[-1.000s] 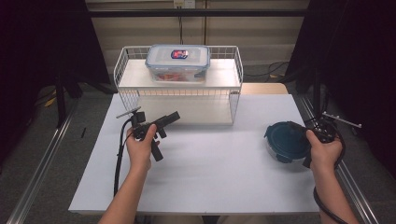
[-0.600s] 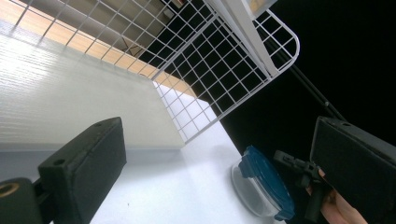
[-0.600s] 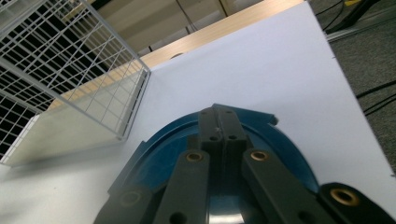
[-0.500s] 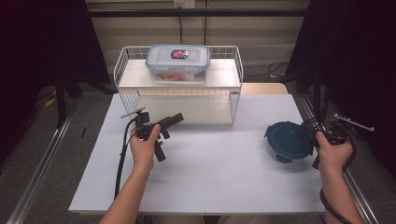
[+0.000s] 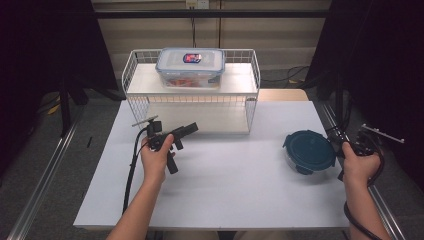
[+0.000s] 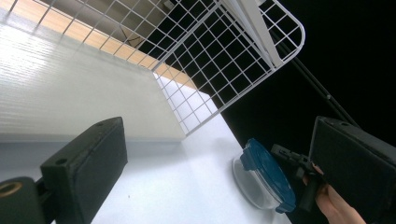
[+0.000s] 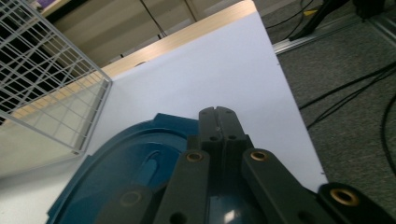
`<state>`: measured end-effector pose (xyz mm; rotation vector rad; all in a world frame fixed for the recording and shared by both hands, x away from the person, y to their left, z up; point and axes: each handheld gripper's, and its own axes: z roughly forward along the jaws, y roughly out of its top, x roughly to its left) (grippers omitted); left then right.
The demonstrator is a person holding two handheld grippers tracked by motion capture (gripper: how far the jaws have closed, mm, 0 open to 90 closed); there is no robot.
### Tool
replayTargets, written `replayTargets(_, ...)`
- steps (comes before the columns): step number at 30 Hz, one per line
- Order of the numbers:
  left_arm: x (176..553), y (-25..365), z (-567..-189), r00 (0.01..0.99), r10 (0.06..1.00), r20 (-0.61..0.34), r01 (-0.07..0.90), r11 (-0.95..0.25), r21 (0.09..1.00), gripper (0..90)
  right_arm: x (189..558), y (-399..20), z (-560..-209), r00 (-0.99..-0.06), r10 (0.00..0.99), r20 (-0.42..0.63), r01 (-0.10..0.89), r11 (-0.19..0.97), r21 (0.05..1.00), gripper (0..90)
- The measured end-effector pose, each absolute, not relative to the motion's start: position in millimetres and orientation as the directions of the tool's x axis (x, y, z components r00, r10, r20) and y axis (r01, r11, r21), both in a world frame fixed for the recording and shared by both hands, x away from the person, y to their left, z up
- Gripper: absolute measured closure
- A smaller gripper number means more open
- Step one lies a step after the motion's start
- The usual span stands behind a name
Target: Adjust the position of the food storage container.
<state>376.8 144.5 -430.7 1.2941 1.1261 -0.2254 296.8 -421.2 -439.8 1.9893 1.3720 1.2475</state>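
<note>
Hands sit wide apart at the white table (image 5: 225, 195), one to each side. Over on the person's right, the right gripper (image 5: 345, 144) hangs at the table's right edge, just beside the round container with the dark blue lid (image 5: 309, 151), and its own view tells the story: the two black jaws are pressed flat together with nothing between them, their tips (image 7: 218, 122) poised over the lid's rim (image 7: 140, 163). That container rests on the tabletop near the right edge, in front of and to the right of the white wire rack (image 5: 192, 97), well clear of it. On the rack's upper shelf stands a clear rectangular box with a snap-on lid (image 5: 190, 67). On the left, the left gripper (image 5: 186, 131) is held above the table in front of the rack's lower opening, pointing across toward the right; its view shows the jaws standing wide apart, nothing in them, with the blue-lidded container (image 6: 264, 179) and the other hand (image 6: 334, 205) framed between them in the distance.
</note>
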Motion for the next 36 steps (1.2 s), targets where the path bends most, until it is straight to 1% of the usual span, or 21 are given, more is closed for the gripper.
replayTargets(5,377,145,-431,0.485,0.444,-0.753,0.693,0.331,0.641,4.1,296,-421,-440,0.124,0.905,0.406,0.527,-0.407,0.746,90.0)
replayTargets(8,377,146,-431,0.487,0.439,-0.755,0.697,0.326,0.639,4.3,295,-423,-442,0.136,0.903,0.408,0.523,-0.416,0.744,90.0)
replayTargets(10,377,146,-431,0.489,0.459,-0.742,0.687,0.321,0.652,4.3,294,-425,-443,0.143,0.899,0.414,0.528,-0.423,0.737,90.0)
replayTargets(12,377,145,-430,0.486,0.445,-0.752,0.689,0.333,0.643,4.4,294,-425,-444,0.147,0.895,0.421,0.524,-0.431,0.734,90.0)
replayTargets(16,377,145,-431,0.485,0.454,-0.748,0.688,0.33,0.646,4.6,293,-427,-446,0.142,0.889,0.436,0.518,-0.442,0.733,90.0)
replayTargets(17,377,145,-431,0.487,0.442,-0.754,0.696,0.326,0.64,4.6,293,-428,-447,0.144,0.887,0.438,0.515,-0.446,0.732,90.0)
replayTargets(19,377,145,-431,0.491,0.45,-0.746,0.691,0.32,0.648,4.6,292,-431,-448,0.165,0.886,0.433,0.542,-0.448,0.711,90.0)
replayTargets(20,377,144,-431,0.492,0.447,-0.747,0.69,0.324,0.647,4.6,292,-431,-450,0.169,0.878,0.448,0.548,-0.461,0.697,90.0)
replayTargets(23,377,144,-431,0.487,0.445,-0.751,0.693,0.326,0.643,4.7,291,-431,-455,0.175,0.879,0.443,0.547,-0.461,0.699,90.0)
replayTargets(27,378,145,-430,0.49,0.449,-0.747,0.686,0.33,0.649,4.7,290,-427,-457,0.169,0.876,0.452,0.54,-0.466,0.701,90.0)
replayTargets(29,378,144,-429,0.486,0.446,-0.752,0.689,0.334,0.643,4.8,290,-423,-460,0.16,0.877,0.453,0.564,-0.458,0.687,90.0)
replayTargets(30,377,144,-429,0.487,0.443,-0.752,0.689,0.334,0.643,4.8,290,-420,-461,0.161,0.865,0.476,0.561,-0.477,0.677,90.0)
replayTargets(36,377,144,-427,0.494,0.443,-0.749,0.686,0.331,0.648,4.8,294,-394,-459,0.112,0.884,0.453,0.588,-0.427,0.687,90.0)
